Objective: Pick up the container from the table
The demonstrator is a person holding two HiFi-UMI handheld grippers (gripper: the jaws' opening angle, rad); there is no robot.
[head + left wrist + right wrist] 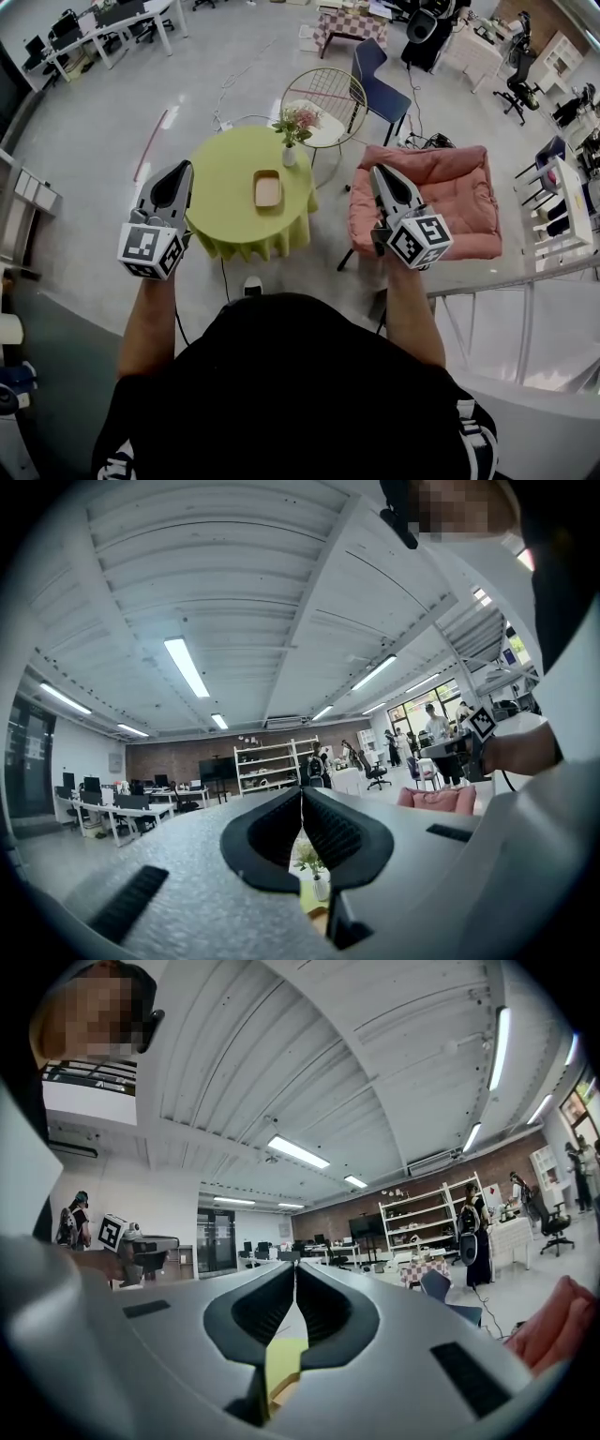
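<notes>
I'd say this is the approach. The left gripper (181, 169) and right gripper (380, 172) are pressed together and empty. The container (268, 189) sits on the table (223, 169), well ahead between their fingertips. Next, one must spread and reach down.

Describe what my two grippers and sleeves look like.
Both the left gripper and right gripper are grey, tapering to a point, with black ribbed pads lining the jaws. Each carries a cube of black-and-white square markers. You wear a black short-sleeved shirt with white sleeve print.
</notes>
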